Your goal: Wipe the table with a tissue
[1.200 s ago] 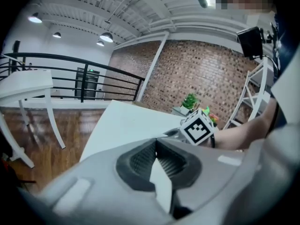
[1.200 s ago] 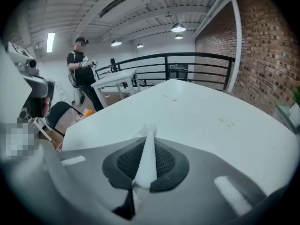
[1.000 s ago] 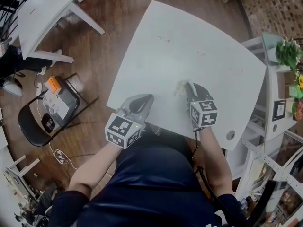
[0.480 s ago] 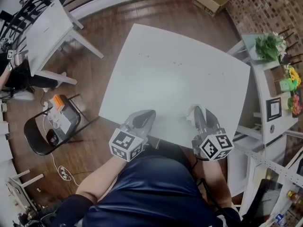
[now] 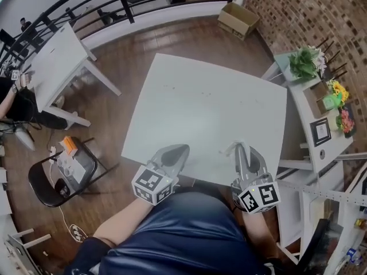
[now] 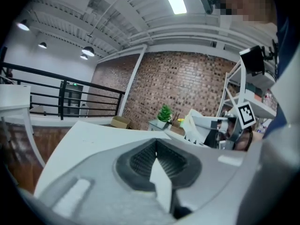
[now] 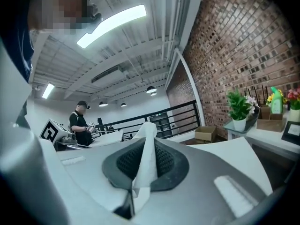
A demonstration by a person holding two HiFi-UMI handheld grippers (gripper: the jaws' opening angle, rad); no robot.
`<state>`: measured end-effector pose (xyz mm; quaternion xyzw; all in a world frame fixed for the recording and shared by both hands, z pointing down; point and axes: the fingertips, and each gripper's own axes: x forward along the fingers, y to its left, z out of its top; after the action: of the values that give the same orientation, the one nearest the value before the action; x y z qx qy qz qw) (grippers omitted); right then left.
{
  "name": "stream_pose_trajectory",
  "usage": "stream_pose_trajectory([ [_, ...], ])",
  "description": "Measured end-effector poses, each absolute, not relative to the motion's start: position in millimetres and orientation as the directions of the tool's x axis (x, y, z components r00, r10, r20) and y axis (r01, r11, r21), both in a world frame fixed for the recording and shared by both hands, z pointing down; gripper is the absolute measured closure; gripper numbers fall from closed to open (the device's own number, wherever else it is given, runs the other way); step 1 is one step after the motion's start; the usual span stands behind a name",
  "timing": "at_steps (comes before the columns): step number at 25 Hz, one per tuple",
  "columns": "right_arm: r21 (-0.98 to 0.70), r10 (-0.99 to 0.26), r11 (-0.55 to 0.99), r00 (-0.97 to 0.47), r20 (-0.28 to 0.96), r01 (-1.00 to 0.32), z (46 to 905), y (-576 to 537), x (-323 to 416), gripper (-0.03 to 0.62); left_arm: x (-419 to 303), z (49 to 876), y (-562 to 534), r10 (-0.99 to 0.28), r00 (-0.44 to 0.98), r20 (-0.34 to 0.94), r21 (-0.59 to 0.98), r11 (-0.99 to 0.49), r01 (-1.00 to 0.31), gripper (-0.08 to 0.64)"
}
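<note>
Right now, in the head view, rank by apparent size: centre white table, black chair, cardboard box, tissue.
1. centre white table
2. black chair
3. cardboard box; it sits farther from the camera, so its real size against the chair is unsure
4. tissue

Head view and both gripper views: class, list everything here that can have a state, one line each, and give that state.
left gripper: jaws together; no tissue shows at its tip in the head view.
right gripper: jaws shut on the tissue.
tissue: crumpled, pinched between the right jaws, its end sticking out past them.
table: standing, with a few faint specks on its far part.
black chair: unfolded, with things on its seat.
</note>
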<state>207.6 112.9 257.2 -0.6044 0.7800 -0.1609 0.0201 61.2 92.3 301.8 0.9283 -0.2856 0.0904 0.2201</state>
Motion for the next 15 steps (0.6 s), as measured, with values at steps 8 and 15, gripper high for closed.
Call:
stream_pose_trajectory([
  [8,-0.175,-0.971,0.186,-0.208,0.117,-0.967,229,116,176,0.58,41,271,83,-0.437,0.879,0.191,0.333,-0.813,-0.477,0.557],
  [15,-0.167,-0.975,0.179,-0.198,0.103,-0.97,220,114,164,0.58,32,242,84,-0.424,0.899,0.108,0.318,-0.842,-0.435,0.557],
])
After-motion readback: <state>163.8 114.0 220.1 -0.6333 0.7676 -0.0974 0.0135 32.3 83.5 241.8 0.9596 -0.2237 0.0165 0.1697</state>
